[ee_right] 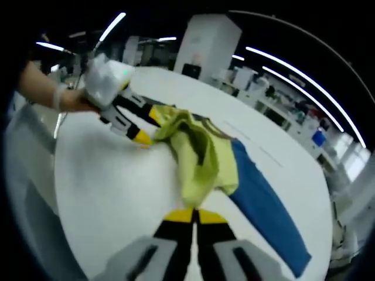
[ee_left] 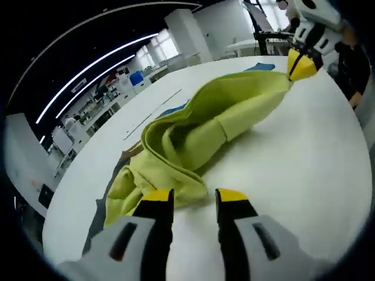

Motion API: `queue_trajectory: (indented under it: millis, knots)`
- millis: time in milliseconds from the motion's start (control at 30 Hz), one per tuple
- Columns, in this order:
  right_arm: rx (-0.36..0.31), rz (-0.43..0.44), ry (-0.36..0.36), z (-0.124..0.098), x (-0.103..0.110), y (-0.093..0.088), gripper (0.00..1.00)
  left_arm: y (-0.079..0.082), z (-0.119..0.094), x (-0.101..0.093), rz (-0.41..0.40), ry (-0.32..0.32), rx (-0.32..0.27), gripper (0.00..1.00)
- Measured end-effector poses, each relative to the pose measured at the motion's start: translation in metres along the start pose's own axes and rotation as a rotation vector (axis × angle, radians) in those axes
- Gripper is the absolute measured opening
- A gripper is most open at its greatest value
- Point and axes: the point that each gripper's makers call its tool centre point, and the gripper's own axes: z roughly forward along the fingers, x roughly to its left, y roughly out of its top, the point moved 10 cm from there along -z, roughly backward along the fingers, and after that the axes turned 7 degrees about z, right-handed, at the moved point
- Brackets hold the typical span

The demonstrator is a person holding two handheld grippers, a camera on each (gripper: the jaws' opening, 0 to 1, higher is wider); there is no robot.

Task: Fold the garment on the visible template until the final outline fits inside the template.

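Note:
A yellow-green garment [ee_left: 199,126] lies bunched and stretched in a long ridge across the white table [ee_left: 293,158]. My left gripper [ee_left: 194,196] stands open at its near end, with the cloth's edge just ahead of the yellow tips. At the far end, my right gripper [ee_left: 302,65] pinches the cloth. In the right gripper view my right gripper [ee_right: 195,216] is shut on a corner of the garment [ee_right: 196,155]. The left gripper [ee_right: 149,126] sits at the other end, its jaws spread by the cloth. The blue template [ee_right: 258,196] lies under and beside the garment, partly covered.
A person's hand [ee_right: 67,99] holds the left gripper. A person in dark clothes [ee_left: 351,64] stands at the table's far right edge. A grey strip [ee_left: 96,219] shows under the garment's left end. Shelves and benches fill the room behind.

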Motion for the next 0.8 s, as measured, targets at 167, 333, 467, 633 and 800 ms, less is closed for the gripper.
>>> queue_trajectory:
  millis: [167,333,467,633,800]
  knots:
    - [0.000,-0.001,0.000,0.000,0.000,0.000,0.00,-0.001,0.000,0.003,0.005,0.026,0.003,0.17]
    - [0.000,-0.005,0.000,0.000,-0.001,0.001,0.00,-0.006,-0.007,0.010,0.007,0.031,0.021,0.11]
    - [-0.006,-0.003,-0.003,0.000,-0.002,0.002,0.00,-0.009,-0.016,0.016,-0.010,0.050,0.029,0.06]
    - [-0.014,-0.005,-0.006,-0.001,-0.002,0.004,0.00,-0.020,-0.027,0.021,-0.018,0.050,0.058,0.00]
    - [-0.018,-0.020,-0.005,-0.003,-0.002,0.006,0.00,-0.022,-0.048,0.025,-0.015,0.046,0.065,0.00]
